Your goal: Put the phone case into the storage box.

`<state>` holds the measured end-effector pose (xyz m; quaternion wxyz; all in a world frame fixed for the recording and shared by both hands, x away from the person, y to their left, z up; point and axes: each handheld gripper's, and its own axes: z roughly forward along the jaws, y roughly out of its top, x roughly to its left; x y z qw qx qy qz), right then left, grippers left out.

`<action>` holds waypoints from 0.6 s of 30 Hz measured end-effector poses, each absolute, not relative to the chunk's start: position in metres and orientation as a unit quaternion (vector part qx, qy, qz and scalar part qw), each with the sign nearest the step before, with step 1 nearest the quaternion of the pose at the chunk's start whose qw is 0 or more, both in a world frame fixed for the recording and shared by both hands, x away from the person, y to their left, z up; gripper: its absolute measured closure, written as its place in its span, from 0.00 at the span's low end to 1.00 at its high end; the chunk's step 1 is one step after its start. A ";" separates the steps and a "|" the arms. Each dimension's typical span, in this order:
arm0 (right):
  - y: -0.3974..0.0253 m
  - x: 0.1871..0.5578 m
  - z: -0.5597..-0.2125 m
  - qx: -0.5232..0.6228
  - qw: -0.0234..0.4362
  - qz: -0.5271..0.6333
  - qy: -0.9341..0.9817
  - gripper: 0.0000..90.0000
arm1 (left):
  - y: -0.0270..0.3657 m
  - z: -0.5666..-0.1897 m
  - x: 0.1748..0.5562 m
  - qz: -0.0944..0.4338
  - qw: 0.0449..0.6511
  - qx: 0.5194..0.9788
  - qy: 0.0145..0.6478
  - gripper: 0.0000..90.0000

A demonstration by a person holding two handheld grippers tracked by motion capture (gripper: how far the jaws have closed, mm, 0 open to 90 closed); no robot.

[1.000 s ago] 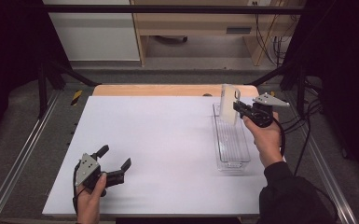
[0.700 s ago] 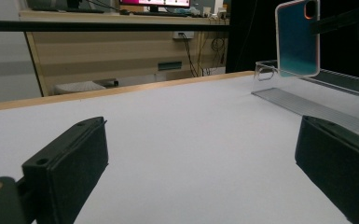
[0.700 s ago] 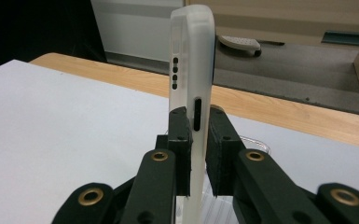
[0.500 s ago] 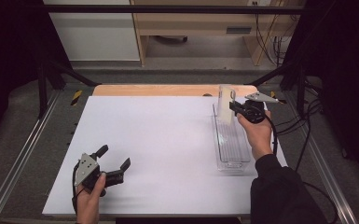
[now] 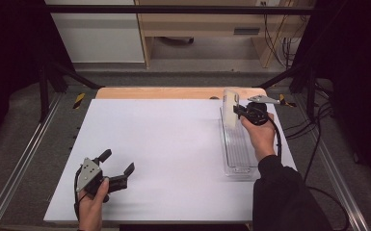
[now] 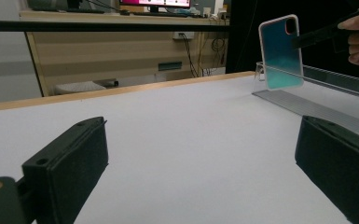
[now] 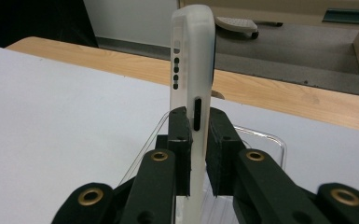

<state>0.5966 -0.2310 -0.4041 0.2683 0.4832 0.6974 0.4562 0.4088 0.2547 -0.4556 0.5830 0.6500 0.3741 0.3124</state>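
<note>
Phone case point(image 5: 231, 108) stands tall on its end, pinched tight in the right gripper point(image 5: 243, 111) just above the far end of the clear tray point(image 5: 239, 161), at 2 o'clock from the wide-open, empty left gripper point(image 5: 117, 168).

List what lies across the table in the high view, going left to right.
left gripper → phone case → clear tray → right gripper, shut on the case.

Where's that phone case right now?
The phone case is on the table's right side in the high view, held upright in the right gripper over the far end of the clear tray.
</note>
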 end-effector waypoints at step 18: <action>-0.227 0.600 -0.409 0.484 0.262 0.447 0.705 0.91 | 0.256 -0.455 0.408 0.314 0.584 0.649 0.373 0.02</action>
